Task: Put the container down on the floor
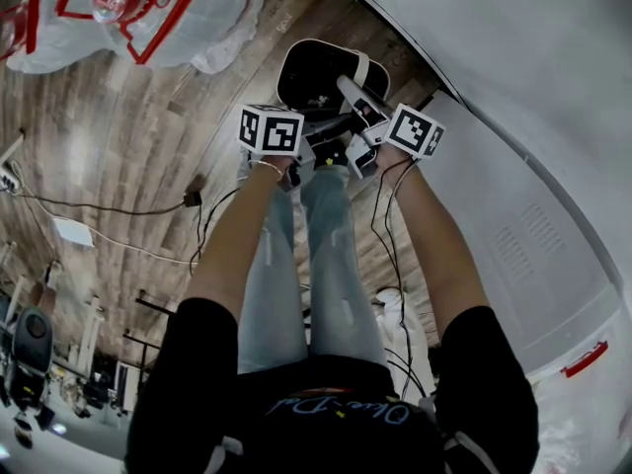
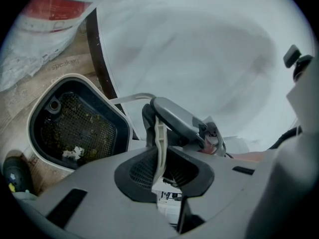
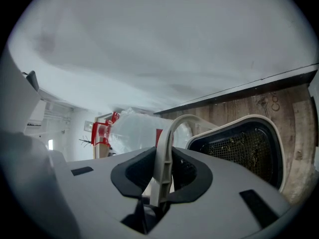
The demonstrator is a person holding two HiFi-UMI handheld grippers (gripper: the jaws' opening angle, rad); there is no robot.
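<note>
The container (image 1: 318, 70) is a white tub with a black mesh inside that holds bits of debris. It sits low over the wooden floor by the wall, and contact with the floor cannot be told. In the left gripper view the tub (image 2: 75, 126) lies to the left of the jaws. My left gripper (image 2: 159, 168) is shut on its thin white handle (image 2: 160, 138). My right gripper (image 3: 162, 176) is shut on the same arched handle (image 3: 167, 143), with the tub (image 3: 244, 148) to its right. In the head view both marker cubes flank the handle just in front of the tub.
A white plastic bag with red print (image 1: 148, 8) lies on the floor to the far left. A white wall (image 1: 513, 117) with a dark baseboard runs along the right. Black cables (image 1: 99, 210) cross the floor at left. The person's legs (image 1: 316, 265) stand below the grippers.
</note>
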